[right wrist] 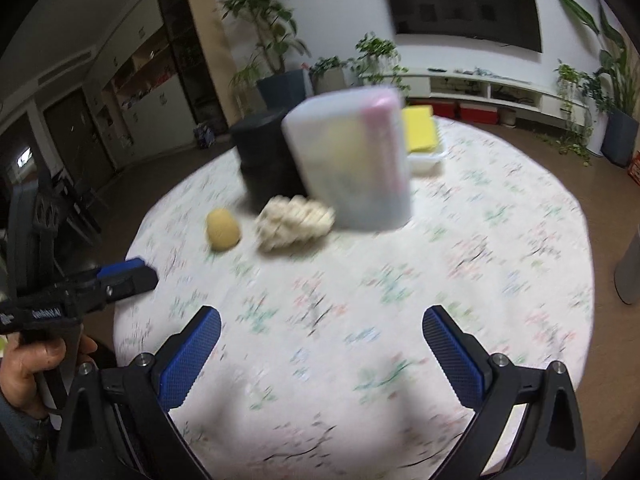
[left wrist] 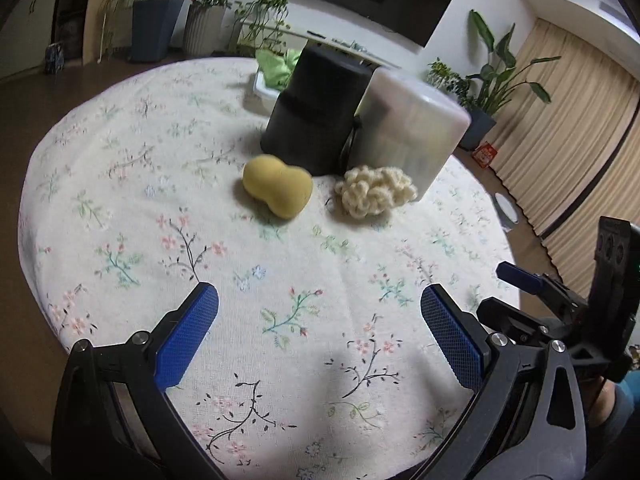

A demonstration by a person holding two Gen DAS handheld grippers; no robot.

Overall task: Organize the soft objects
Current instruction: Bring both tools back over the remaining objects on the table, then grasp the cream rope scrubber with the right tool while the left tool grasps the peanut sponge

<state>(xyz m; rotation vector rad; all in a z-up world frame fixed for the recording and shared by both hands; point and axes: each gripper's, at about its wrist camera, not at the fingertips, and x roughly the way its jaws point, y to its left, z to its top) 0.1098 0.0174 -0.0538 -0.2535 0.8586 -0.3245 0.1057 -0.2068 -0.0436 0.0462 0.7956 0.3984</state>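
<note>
A yellow gourd-shaped sponge (left wrist: 279, 189) (right wrist: 223, 229) and a cream knitted scrubber (left wrist: 376, 191) (right wrist: 295, 221) lie side by side on the round floral tablecloth (left wrist: 280, 312), just in front of a black container (left wrist: 316, 110) (right wrist: 267, 156) and a translucent white box (left wrist: 414, 128) (right wrist: 352, 164). My left gripper (left wrist: 319, 300) hovers open over the near half of the table, well short of the sponge. My right gripper (right wrist: 322, 322) is open too, with nothing between its fingers, and also shows at the left view's right edge (left wrist: 520, 276). The right view is motion-blurred.
A white tray (right wrist: 426, 158) with a yellow pad (right wrist: 418, 128) stands behind the boxes; green cloth (left wrist: 278, 66) shows there in the left view. A hand (right wrist: 24, 372) holds the left gripper's handle. Potted plants, a TV console and curtains ring the table.
</note>
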